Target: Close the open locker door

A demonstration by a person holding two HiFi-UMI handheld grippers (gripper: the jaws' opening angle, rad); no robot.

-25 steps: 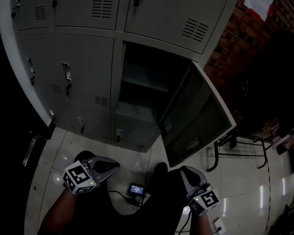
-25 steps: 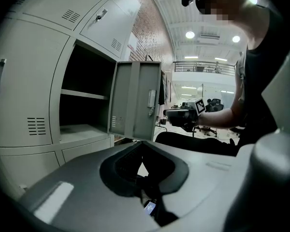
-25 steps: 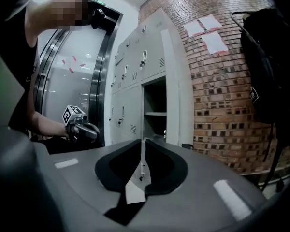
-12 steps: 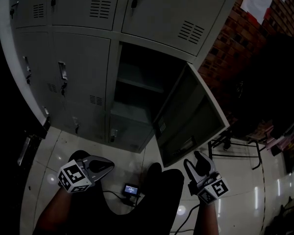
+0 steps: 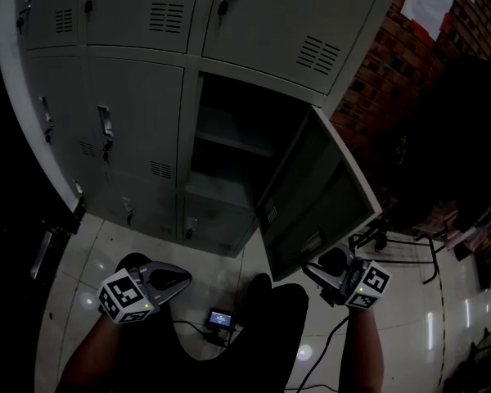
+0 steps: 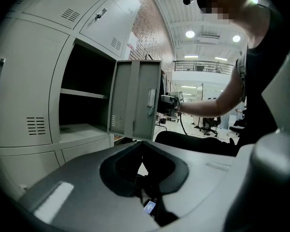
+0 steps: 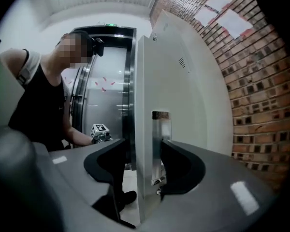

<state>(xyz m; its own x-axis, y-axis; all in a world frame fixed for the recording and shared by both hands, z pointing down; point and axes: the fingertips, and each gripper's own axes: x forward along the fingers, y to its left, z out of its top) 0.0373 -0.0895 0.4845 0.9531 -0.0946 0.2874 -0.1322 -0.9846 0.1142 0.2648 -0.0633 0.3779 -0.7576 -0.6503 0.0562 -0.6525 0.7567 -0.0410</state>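
Note:
The grey locker bank has one open compartment (image 5: 229, 146) with a shelf inside. Its door (image 5: 319, 195) swings out to the right. My right gripper (image 5: 323, 268) sits at the door's free edge, down by the handle. In the right gripper view its jaws have just been opening, and this gripper (image 7: 142, 146) now straddles the door edge (image 7: 144, 105). The metal handle plate (image 7: 160, 149) lies against the right jaw, with a gap on the left side. My left gripper (image 5: 184, 275) hangs low by the left leg, shut and holding nothing, and it points at the locker (image 6: 135, 100).
Closed lockers (image 5: 139, 113) fill the left and top. A brick wall (image 5: 385, 64) with papers stands right of the bank. A black metal frame (image 5: 401, 248) stands on the tiled floor behind the door. A small lit device (image 5: 222, 318) with a cable lies by my feet.
My right gripper has risen from beside my leg to the door's free edge, levelled out, and opened its jaws around that edge. The left gripper has stayed put.

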